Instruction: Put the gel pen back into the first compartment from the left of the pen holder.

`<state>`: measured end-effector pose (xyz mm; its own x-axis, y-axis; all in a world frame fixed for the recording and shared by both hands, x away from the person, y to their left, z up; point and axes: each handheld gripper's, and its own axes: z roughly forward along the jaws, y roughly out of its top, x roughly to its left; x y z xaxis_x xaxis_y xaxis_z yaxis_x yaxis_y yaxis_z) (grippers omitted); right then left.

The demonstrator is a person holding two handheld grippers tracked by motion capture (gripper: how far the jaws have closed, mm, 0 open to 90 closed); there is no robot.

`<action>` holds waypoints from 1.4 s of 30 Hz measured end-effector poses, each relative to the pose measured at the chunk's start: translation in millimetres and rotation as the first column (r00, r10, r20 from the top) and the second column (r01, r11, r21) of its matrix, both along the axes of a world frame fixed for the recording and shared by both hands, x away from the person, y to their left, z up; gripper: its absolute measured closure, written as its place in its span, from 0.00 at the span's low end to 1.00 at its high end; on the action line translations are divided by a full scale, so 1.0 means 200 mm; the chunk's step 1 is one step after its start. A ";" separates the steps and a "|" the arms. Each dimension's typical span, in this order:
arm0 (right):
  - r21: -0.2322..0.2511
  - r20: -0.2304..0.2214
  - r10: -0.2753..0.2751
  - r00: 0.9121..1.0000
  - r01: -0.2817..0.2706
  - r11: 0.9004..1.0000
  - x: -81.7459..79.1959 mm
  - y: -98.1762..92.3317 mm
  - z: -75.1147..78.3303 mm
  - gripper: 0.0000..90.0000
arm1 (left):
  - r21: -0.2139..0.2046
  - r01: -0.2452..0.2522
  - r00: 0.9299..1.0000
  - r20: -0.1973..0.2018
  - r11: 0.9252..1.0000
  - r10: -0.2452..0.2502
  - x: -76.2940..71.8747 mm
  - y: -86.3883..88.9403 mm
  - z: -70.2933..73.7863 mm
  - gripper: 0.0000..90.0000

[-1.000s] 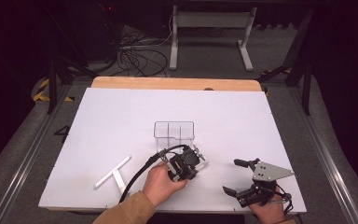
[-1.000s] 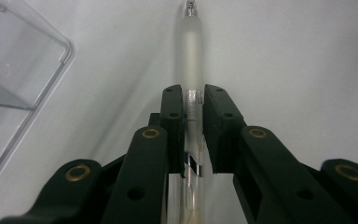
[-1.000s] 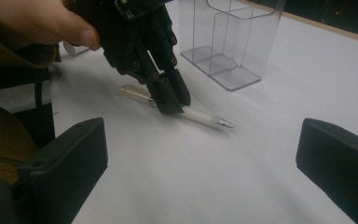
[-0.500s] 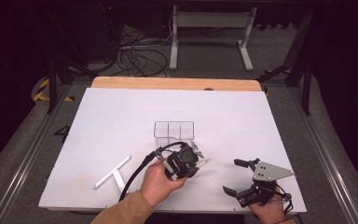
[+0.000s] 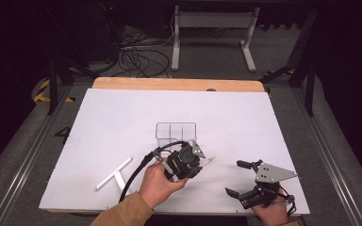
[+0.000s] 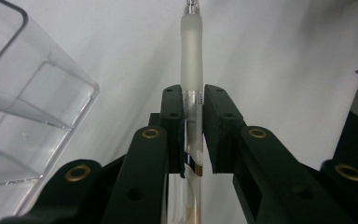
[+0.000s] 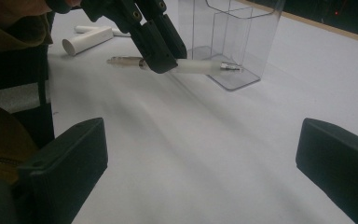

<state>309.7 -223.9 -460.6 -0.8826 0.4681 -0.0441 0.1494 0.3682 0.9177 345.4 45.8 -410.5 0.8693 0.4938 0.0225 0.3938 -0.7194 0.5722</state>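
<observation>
Pen (image 6: pixel 192 60): slim, round barrel, frosted translucent grip sleeve, clear body behind it, small metal tip. Clear plastic organizer (image 5: pixel 176 131): rigid, rectangular, glossy walls with rounded corners, inner dividers splitting it into compartments. Surface (image 5: pixel 264 122): flat matte white sheet on a wooden board, tan edge showing at the far side. Two white tubes (image 5: pixel 115 172) lie crossed near the front left of the surface, smooth and cylindrical.

My left hand (image 5: pixel 158 184) comes in from the bottom, brown sleeve, wrapped around the body of the left hand-held gripper (image 6: pixel 193 100). It points away from me and to the right, cable looping off to the left. My right hand (image 5: pixel 271 214) sits at the front right edge and holds the right hand-held gripper (image 5: pixel 242 178) low, grey three-cornered plate on top.

Left hand-held gripper: black jaws narrow, clamped on the pen mid-barrel, just behind the frosted sleeve. Sleeve and tip stick out past the jaw ends; the clear rear runs back between the jaw arms. In the right gripper view the pen hangs roughly level, clear of the surface, tip end just in front of the organizer's near wall. Can't tell if it touches the wall. In the left gripper view the organizer sits just left of the jaws.

Right hand-held gripper: jaws wide, nothing but bare surface between them, well apart from the pen.
</observation>
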 end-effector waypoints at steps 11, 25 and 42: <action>-0.001 0.000 0.001 1.000 -0.001 1.000 0.00 0.00 0.00 0.03 | -0.029 0.008 1.000 0.012 1.000 -0.008 -0.01 0.02 0.05 0.88; 0.000 0.003 -0.001 1.000 0.001 1.000 0.00 0.00 0.00 0.03 | -0.111 0.053 0.999 0.013 0.992 -0.052 -0.05 0.06 0.12 0.88; -0.001 -0.002 0.000 1.000 0.000 1.000 0.00 0.00 0.00 0.03 | -0.174 0.034 0.998 0.063 0.984 -0.023 0.01 0.21 0.29 0.88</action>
<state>310.0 -223.1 -460.7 -0.8826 0.4682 -0.0430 0.1510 0.3688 0.9172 346.9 87.9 -353.0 0.8827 0.4699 -0.0094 0.3358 -0.6167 0.7120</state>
